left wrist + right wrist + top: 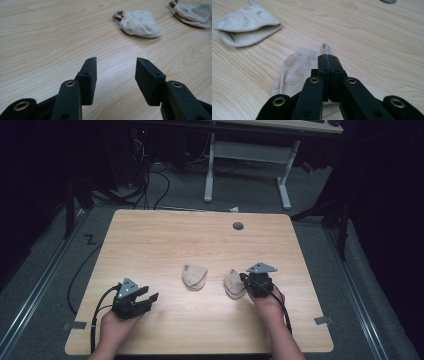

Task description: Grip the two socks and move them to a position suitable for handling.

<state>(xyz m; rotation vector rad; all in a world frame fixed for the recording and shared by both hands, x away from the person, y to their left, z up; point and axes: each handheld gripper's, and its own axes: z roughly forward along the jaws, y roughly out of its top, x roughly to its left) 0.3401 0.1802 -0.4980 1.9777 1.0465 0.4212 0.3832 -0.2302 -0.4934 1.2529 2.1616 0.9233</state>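
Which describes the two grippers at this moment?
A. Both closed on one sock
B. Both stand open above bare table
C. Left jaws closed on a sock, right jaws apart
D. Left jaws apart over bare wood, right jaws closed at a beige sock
D: the left gripper has a clear gap over bare wood, while the right gripper has its jaws together at the near sock.

High view: dim, tabletop (200, 250) evenly lit from above, surroundings near black, image soft. Gripper views: brighter, no glare, foreground jaws slightly blurred, shadows faint.
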